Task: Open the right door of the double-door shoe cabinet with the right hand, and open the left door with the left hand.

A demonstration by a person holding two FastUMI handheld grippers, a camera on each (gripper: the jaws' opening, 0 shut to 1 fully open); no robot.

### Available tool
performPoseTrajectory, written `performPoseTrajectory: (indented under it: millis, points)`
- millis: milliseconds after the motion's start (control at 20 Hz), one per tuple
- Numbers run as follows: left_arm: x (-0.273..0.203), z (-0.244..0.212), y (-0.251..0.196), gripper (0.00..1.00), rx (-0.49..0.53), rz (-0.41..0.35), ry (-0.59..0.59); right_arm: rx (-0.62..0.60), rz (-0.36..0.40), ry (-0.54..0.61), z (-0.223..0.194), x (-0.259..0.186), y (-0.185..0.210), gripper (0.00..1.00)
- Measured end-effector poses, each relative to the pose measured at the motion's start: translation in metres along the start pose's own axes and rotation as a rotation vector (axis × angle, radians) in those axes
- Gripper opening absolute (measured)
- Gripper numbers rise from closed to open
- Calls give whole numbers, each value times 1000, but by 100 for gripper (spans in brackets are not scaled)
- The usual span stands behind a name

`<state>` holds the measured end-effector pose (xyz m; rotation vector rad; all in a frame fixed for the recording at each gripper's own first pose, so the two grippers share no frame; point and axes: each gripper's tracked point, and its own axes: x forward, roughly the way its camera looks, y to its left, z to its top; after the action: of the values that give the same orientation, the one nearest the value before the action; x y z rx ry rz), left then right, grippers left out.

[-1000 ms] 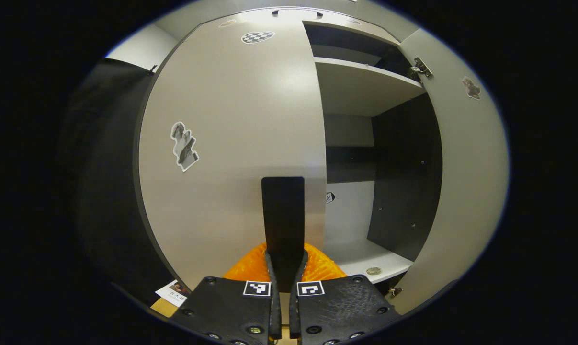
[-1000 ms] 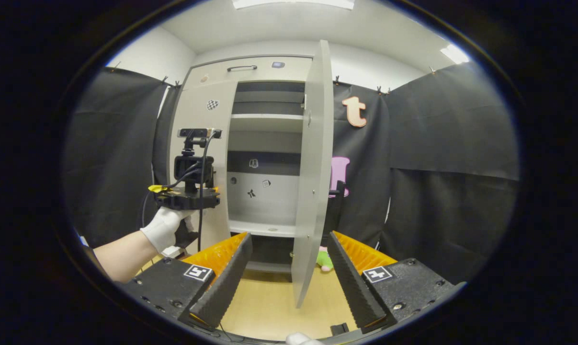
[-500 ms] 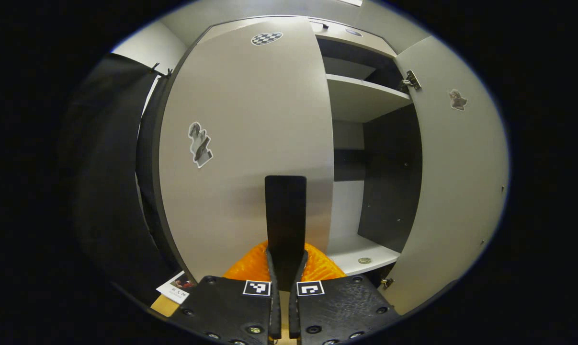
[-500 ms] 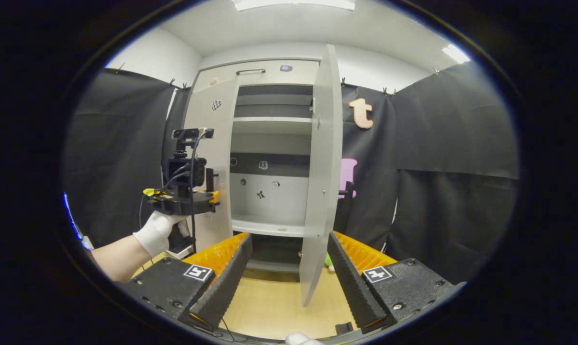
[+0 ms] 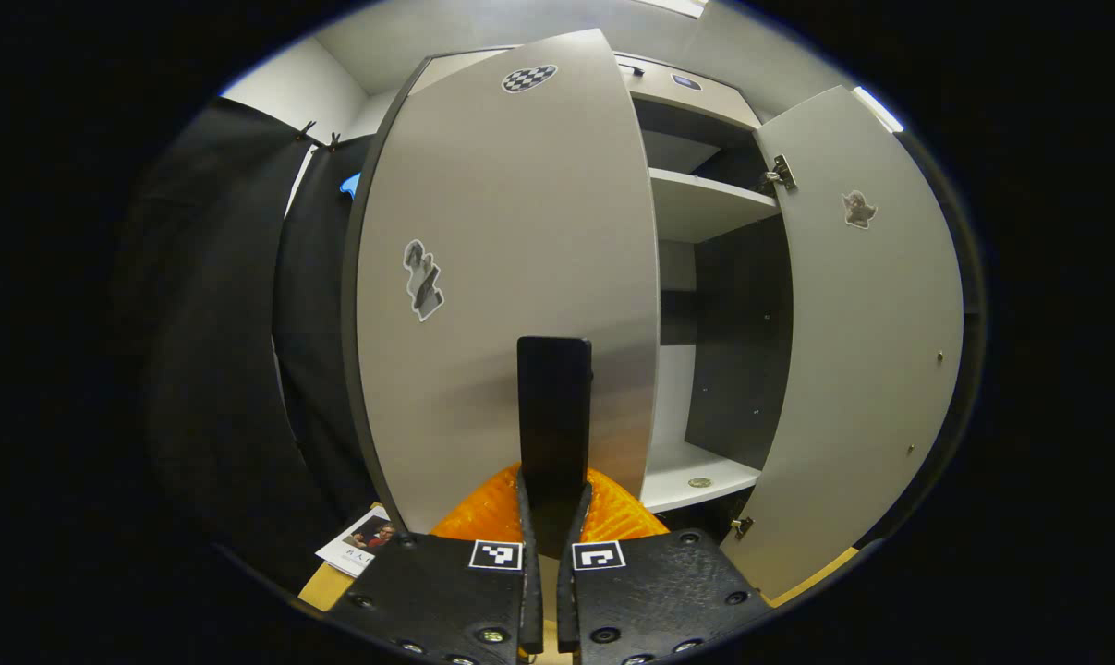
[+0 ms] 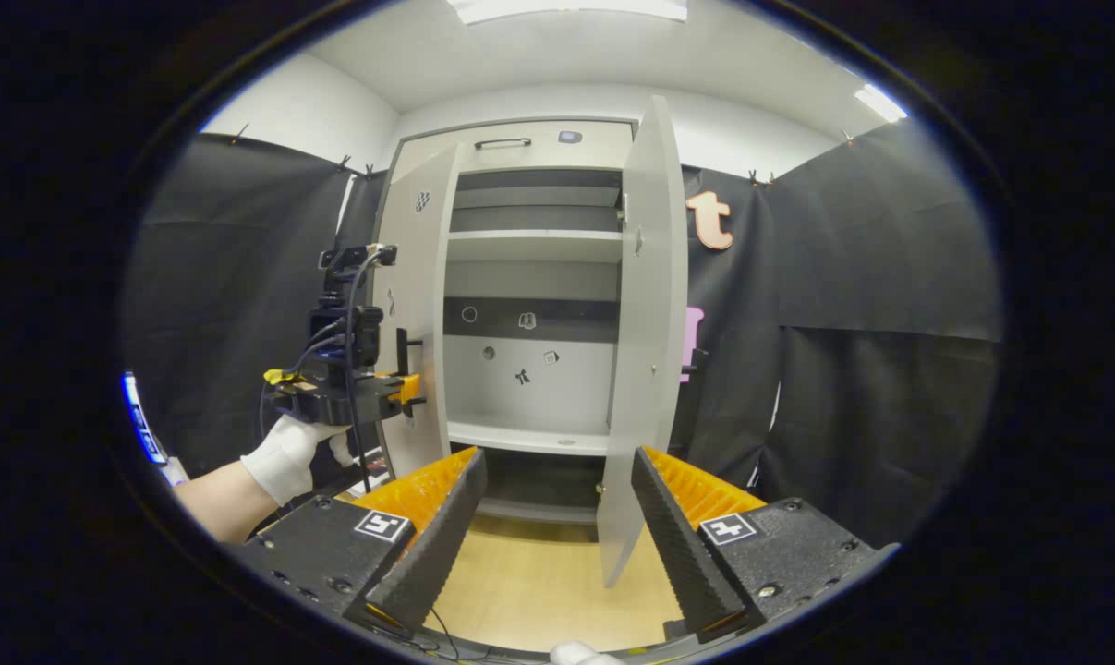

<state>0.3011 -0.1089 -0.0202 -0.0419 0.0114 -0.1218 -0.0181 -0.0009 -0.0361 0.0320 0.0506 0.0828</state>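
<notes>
The shoe cabinet [image 6: 529,277] is smooth pale grey board with flat shelves and a dark band across its back panel. In the left gripper view the left tool [image 5: 548,517] is pinched nearly closed on the flat dark handle [image 5: 554,406] of the left door [image 5: 511,277], which bears a checkered sticker at 12 o'clock. The right door [image 5: 857,351] hangs open at 3 o'clock, a metal hinge near its top. The right gripper view takes in the whole cabinet, both doors ajar, the wooden floor [image 6: 539,591], and a white-gloved hand [image 6: 289,453] at 9 o'clock. The right tool [image 6: 557,517] stands wide, its ribbed fingers [image 6: 437,536] holding nothing.
</notes>
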Motion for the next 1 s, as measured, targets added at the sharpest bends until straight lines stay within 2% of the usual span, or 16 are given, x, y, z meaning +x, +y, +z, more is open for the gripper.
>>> performPoseTrajectory:
  millis: [300, 350, 600, 650, 1000]
  points:
    - [-23, -2, 18, 5, -14, 18, -3, -5, 36, -9, 0, 0, 10, 99]
    - [-27, -2, 22, 5, -11, 22, -2, -4, 45, -11, 0, -1, 13, 96]
    - [-39, -5, 40, 5, 2, 27, 5, -2, 74, -15, 1, -6, 32, 99]
    - [-42, -3, 43, 0, 1, 30, -3, -2, 78, -18, 0, -8, 37, 99]
    - [-56, -6, 78, 0, -3, 79, -17, -1, 101, -22, -2, -15, 58, 99]
